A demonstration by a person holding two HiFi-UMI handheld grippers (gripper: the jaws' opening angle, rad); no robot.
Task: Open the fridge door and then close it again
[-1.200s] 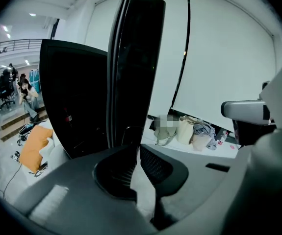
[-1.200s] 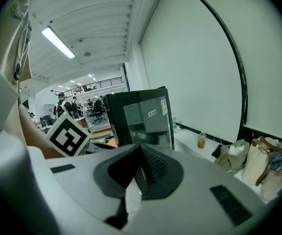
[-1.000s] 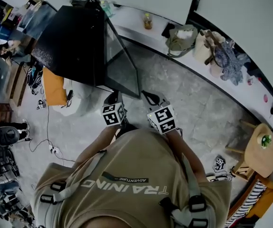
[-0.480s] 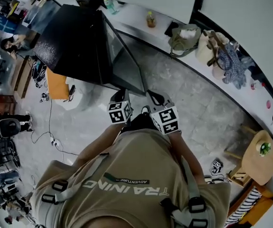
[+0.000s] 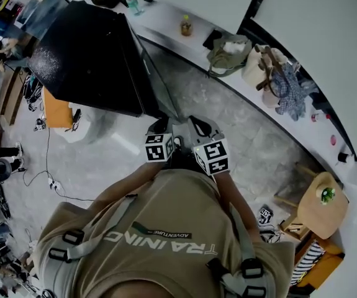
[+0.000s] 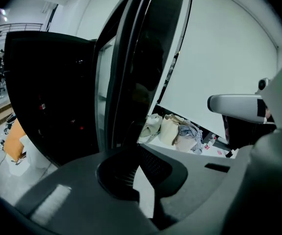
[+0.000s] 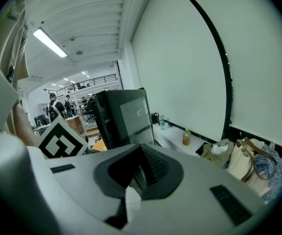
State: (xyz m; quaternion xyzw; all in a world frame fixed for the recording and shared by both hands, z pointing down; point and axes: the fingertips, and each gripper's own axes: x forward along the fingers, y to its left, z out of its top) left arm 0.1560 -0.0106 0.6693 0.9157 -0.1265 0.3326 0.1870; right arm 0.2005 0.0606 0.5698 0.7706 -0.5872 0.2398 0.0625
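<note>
A black fridge (image 5: pixel 85 54) stands at the upper left of the head view, its glass door (image 5: pixel 156 82) facing right. Both grippers are held close together just below the door's near corner. My left gripper (image 5: pixel 161 126) points at the door's edge (image 6: pixel 131 67), which rises close in front of it in the left gripper view. Its jaws (image 6: pixel 140 173) are closed together with nothing between them. My right gripper (image 5: pixel 198 124) is beside it, a little farther from the door (image 7: pixel 133 114). Its jaws (image 7: pixel 137 177) are also together and empty. Whether the door is ajar I cannot tell.
A white ledge (image 5: pixel 166 33) runs along the wall behind the fridge, bearing a bottle (image 5: pixel 186 25) and several bags (image 5: pixel 228 51). A round wooden stool (image 5: pixel 321 203) stands at the right. An orange box (image 5: pixel 57 110) and cables lie left of the fridge. People are at the far left.
The person has stepped closer to the fridge. Both grippers have moved up toward the near edge of the door and closer to each other.
</note>
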